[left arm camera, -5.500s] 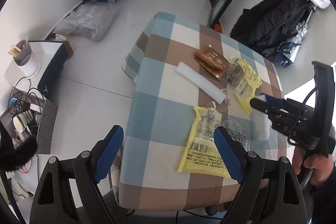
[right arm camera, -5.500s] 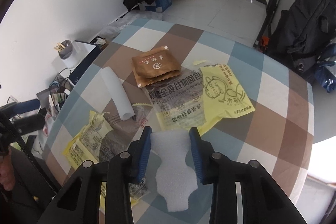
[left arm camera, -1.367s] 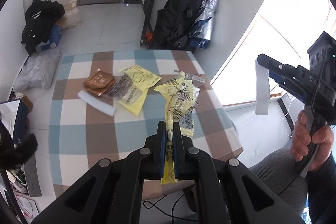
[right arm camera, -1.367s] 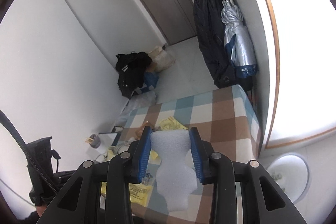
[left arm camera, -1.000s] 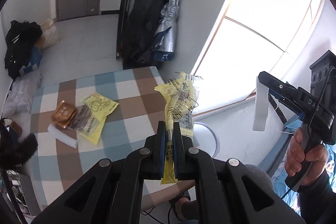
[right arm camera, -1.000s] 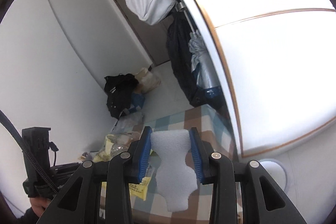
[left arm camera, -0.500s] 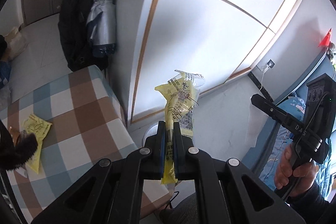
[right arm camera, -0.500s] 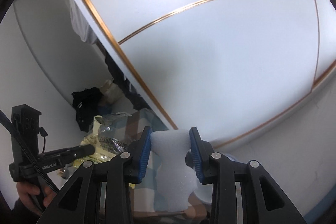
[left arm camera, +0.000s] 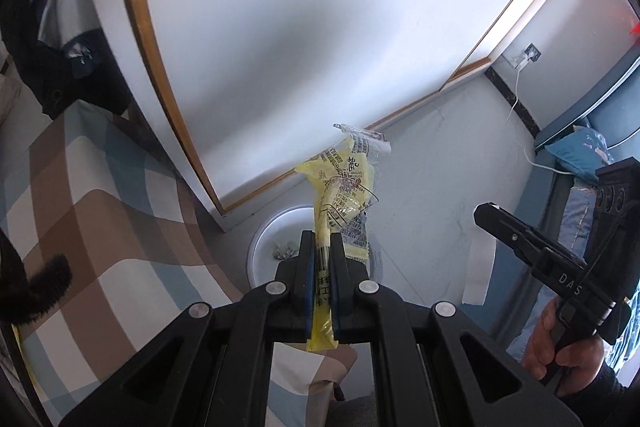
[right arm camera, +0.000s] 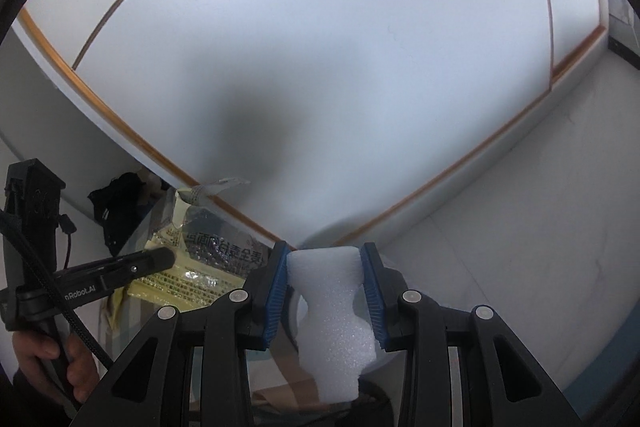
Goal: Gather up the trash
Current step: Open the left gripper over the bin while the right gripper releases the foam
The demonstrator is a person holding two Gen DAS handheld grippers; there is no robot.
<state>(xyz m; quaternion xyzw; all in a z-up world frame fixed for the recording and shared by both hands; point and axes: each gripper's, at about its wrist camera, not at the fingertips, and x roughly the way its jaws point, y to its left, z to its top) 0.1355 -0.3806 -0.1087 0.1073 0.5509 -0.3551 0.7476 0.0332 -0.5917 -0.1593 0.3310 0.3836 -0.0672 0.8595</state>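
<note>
- Below both tongs now sits the white bin, where the table was: both loads have arrived for dropping.
- Left tongs clamp the yellow wrapper; right tongs pinch the foam.

A checked cloth in brown, blue and white covers the worktop at the lower left of the left wrist view. Dark coats hang at the upper left. A white wall panel with gold trim fills the middle. At far right a blue pillow lies below a wall socket with a white cable.
</note>
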